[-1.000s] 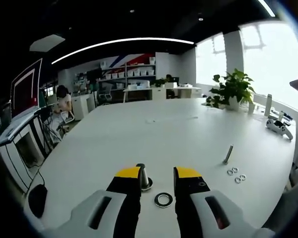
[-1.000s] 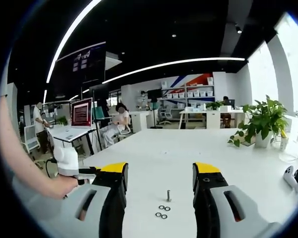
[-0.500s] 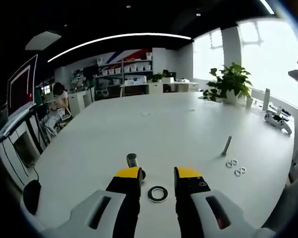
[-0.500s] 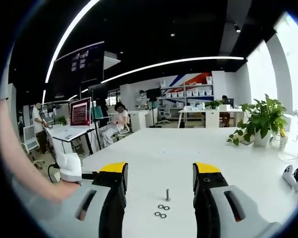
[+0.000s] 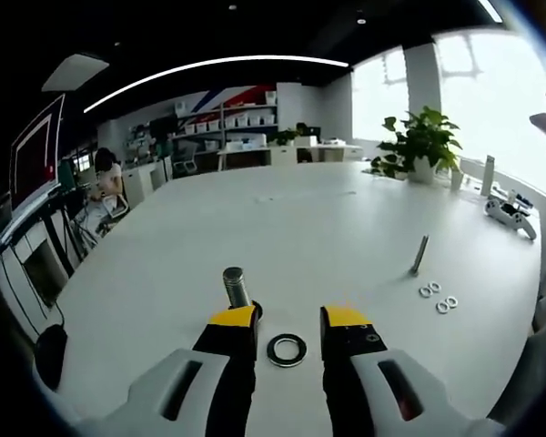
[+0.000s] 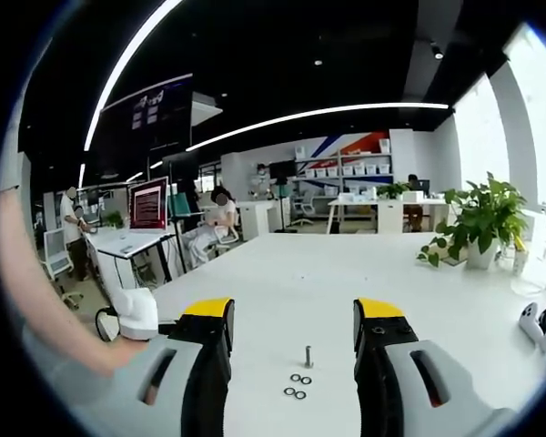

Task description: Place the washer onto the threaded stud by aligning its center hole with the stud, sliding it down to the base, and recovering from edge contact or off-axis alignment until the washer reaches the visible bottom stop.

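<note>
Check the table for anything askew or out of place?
Nothing stands out. The large washer lies flat between the open left gripper jaws, beside the upright threaded stud. A thinner bolt with three small washers stands farther off.

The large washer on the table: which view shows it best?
The left gripper view: the large washer lies flat between that gripper's open jaws, beside the thick stud. In the right gripper view I cannot find it.

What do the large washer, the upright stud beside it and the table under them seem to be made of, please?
The washer looks like dark metal with a brighter, reflective ring, perhaps plated steel. The stud looks like grey metal, dull-shiny, with fine ridges suggesting threads. The table looks like smooth white laminate or painted board with a soft sheen; its exact material is unclear.
</note>
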Action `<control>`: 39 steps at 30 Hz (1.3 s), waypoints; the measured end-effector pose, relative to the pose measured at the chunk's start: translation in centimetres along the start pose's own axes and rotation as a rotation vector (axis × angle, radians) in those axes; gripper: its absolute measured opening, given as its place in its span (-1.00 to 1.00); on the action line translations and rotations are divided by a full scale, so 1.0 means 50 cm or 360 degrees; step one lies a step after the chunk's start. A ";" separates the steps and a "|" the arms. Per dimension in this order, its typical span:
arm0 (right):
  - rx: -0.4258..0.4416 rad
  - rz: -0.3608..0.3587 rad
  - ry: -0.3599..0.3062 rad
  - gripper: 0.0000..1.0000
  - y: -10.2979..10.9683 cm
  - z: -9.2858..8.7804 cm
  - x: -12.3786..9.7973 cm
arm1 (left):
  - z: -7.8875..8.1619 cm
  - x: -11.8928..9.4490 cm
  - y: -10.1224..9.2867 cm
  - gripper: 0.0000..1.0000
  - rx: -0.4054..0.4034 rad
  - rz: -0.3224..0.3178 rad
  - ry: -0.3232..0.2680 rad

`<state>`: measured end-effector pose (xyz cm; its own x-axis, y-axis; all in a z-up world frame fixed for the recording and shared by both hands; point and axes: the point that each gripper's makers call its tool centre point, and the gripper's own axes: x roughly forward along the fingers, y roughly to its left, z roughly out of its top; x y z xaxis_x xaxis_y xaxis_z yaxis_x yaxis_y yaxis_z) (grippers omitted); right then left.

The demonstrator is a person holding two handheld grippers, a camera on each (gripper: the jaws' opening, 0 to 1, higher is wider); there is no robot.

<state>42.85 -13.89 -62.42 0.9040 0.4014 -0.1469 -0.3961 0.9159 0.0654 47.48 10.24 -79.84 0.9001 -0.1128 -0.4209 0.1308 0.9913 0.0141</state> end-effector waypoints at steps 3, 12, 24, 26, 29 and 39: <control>-0.0001 0.0001 0.0002 0.11 0.001 0.000 0.000 | -0.005 0.003 0.001 -0.49 -0.0001 0.0005 0.0006; -0.0005 0.0000 0.0009 0.11 0.000 -0.002 0.000 | -0.026 0.017 0.002 -0.48 -0.0001 0.0015 0.0030; -0.0007 -0.0001 0.0011 0.11 0.000 -0.002 0.000 | -0.042 0.024 0.004 -0.48 -0.0018 0.0028 0.0040; -0.0007 -0.0003 0.0016 0.11 -0.001 -0.004 0.000 | -0.046 0.026 0.006 -0.48 -0.0022 0.0032 0.0041; -0.0006 -0.0005 0.0015 0.11 -0.002 -0.003 0.000 | -0.052 0.029 0.008 -0.48 -0.0025 0.0037 0.0048; -0.0005 -0.0007 0.0019 0.11 -0.002 -0.004 0.000 | -0.059 0.036 0.002 -0.48 -0.0035 0.0035 0.0055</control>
<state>42.88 -13.99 -62.62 0.9039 0.3971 -0.1587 -0.3924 0.9177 0.0615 47.88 10.32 -83.30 0.8876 -0.0891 -0.4519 0.1019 0.9948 0.0041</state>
